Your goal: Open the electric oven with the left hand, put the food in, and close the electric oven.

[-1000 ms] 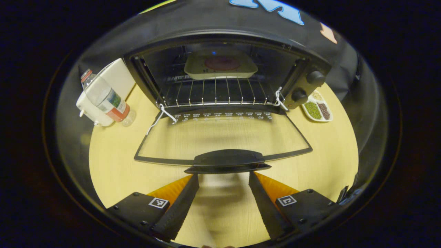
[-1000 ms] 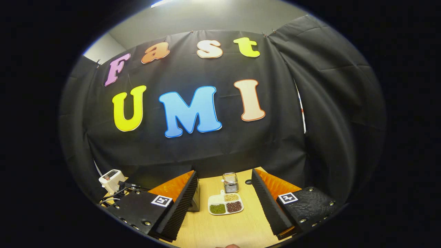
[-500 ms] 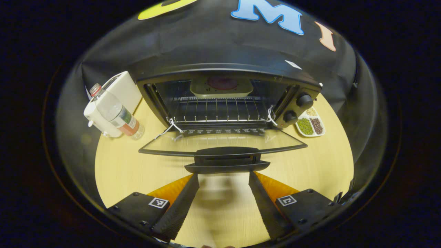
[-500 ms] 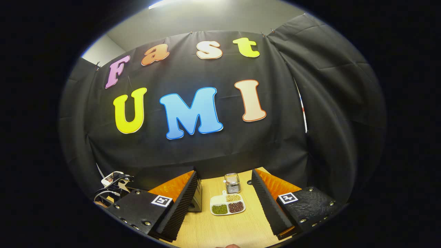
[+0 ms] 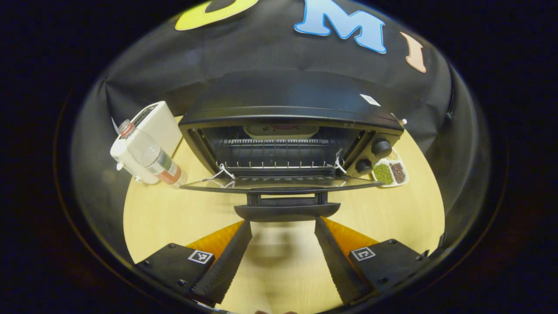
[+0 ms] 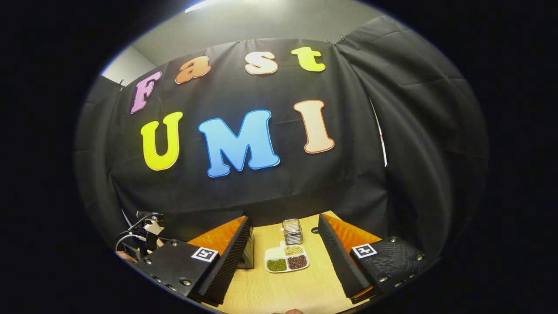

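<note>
With food (image 5: 281, 129) on the rack, we are closing the oven (image 5: 290, 131).
Both grippers gape, empty; our left gripper (image 5: 283, 257) sits under the door handle (image 5: 287, 211), which needs lifting shut.

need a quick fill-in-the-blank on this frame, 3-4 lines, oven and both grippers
1. The oven door is ____, hanging near level, its handle toward the left gripper.
2. A plate sits on the wire ____ inside the oven.
3. The left gripper's jaws are ____, with the handle just ahead of them.
4. The divided dish of beans lies on the table ahead of the ____ gripper.

Missing words: open; rack; open; right
</note>
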`<state>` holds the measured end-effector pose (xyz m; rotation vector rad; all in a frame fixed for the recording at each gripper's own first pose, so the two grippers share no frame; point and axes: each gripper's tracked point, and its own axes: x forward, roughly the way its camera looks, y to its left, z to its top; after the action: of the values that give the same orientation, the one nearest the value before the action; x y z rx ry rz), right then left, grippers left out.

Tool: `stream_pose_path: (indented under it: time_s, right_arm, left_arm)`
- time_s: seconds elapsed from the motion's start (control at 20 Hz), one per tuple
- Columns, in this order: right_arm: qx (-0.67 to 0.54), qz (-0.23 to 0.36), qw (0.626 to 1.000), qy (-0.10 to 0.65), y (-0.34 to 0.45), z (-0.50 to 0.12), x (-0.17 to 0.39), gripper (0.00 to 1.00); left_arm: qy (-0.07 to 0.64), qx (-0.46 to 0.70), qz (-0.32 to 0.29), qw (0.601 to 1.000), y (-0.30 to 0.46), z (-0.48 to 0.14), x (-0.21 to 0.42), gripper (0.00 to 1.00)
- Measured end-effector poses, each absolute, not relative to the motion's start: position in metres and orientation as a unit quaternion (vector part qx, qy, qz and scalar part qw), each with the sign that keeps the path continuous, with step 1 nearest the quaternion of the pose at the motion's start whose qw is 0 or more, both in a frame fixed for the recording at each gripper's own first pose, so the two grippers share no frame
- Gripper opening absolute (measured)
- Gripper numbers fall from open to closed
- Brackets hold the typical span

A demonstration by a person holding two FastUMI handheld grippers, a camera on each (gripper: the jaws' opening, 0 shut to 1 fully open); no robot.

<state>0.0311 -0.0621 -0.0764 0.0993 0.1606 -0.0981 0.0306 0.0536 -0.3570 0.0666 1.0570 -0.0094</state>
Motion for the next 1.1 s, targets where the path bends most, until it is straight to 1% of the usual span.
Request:
stream_pose_path:
  time_s: [0.05, 0.1, 0.2, 0.25, 0.5, 0.55, 0.7, 0.8, 0.85, 0.95, 1.1]
  right_arm:
    - [0.05, -0.05, 0.994, 0.08, -0.063, -0.077, 0.031, 0.96]
    - [0.051, -0.05, 0.994, 0.081, -0.063, -0.076, 0.03, 0.96]
    - [0.05, -0.052, 0.994, 0.081, -0.064, -0.076, 0.029, 0.96]
    - [0.048, -0.054, 0.994, 0.081, -0.066, -0.075, 0.029, 0.96]
    - [0.043, -0.054, 0.995, 0.079, -0.066, -0.072, 0.027, 0.96]
    - [0.042, -0.052, 0.995, 0.079, -0.065, -0.071, 0.027, 0.96]
    - [0.037, -0.044, 0.995, 0.077, -0.063, -0.068, 0.025, 0.96]
    - [0.03, -0.034, 0.996, 0.071, -0.06, -0.061, 0.026, 0.96]
    - [0.024, -0.028, 0.997, 0.066, -0.058, -0.057, 0.027, 0.96]
    - [0.019, -0.012, 0.998, 0.057, -0.052, -0.046, 0.03, 0.96]
    - [0.019, 0.012, 0.999, 0.044, -0.042, -0.029, 0.031, 0.96]
  left_arm:
    - [0.501, 0.031, -0.005, 0.865, 0.054, -0.355, 0.033, 0.94]
    - [0.496, 0.029, -0.005, 0.868, 0.053, -0.353, 0.037, 0.99]
    - [0.489, 0.024, -0.002, 0.872, 0.052, -0.348, 0.042, 1.0]
    - [0.487, 0.023, -0.001, 0.873, 0.053, -0.347, 0.045, 0.99]
    - [0.474, 0.019, -0.006, 0.88, 0.049, -0.339, 0.054, 0.99]
    - [0.47, 0.016, -0.006, 0.882, 0.046, -0.336, 0.056, 1.0]
    - [0.444, 0.012, -0.009, 0.896, 0.04, -0.32, 0.06, 0.99]
    - [0.407, 0.006, -0.01, 0.914, 0.033, -0.294, 0.064, 1.0]
    - [0.381, -0.001, -0.011, 0.925, 0.029, -0.275, 0.064, 0.99]
    - [0.316, -0.011, -0.011, 0.949, 0.022, -0.233, 0.066, 1.0]
    - [0.204, 0.003, -0.013, 0.979, 0.006, -0.147, 0.054, 0.99]
